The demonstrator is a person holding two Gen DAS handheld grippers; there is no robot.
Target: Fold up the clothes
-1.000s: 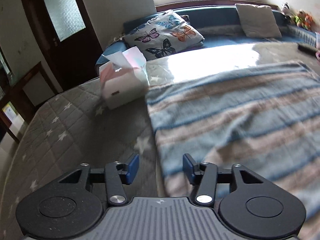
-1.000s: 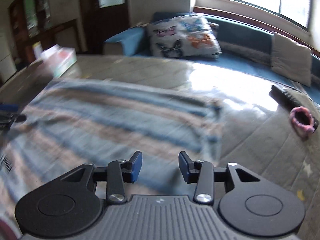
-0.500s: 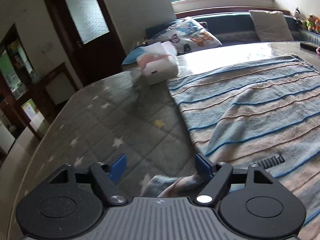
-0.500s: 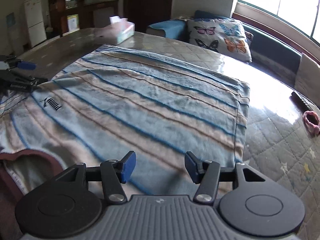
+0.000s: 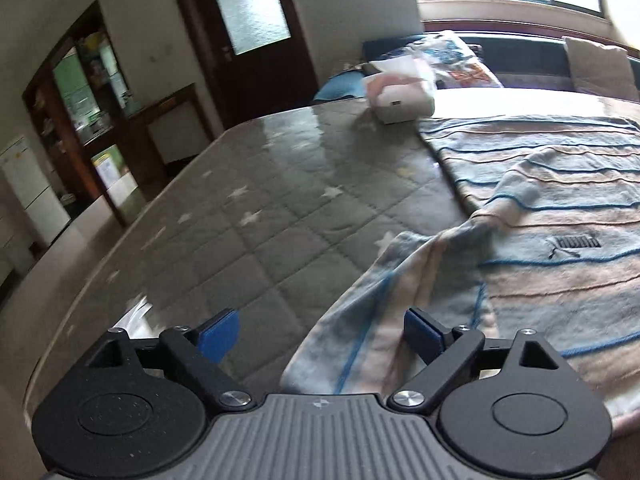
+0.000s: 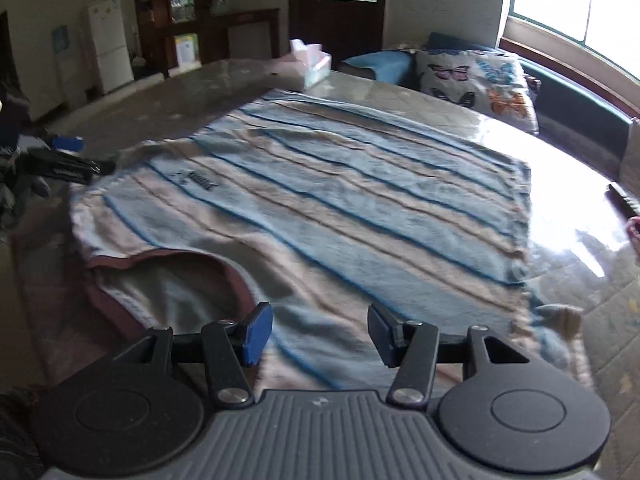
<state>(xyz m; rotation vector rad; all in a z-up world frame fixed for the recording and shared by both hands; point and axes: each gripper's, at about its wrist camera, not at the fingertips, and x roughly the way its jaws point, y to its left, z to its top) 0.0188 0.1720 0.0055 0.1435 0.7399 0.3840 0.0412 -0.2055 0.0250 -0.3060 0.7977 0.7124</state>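
Sweater [image 6: 320, 200], soft and floppy, lies flat on your quilted table [image 5: 240, 220]. Your left gripper [image 5: 320, 332] is opening wide over the left sleeve [image 5: 384, 300]; grab there. Your right gripper [image 6: 320, 334] is closing on nothing, near the collar [image 6: 168, 256].

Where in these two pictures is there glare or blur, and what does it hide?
Left wrist view: window light whitens the table top behind the tissue box; the sleeve near the lens is blurred. Right wrist view: glare beside the striped shirt washes out the quilt pattern; the shirt's stripes look slightly smeared.
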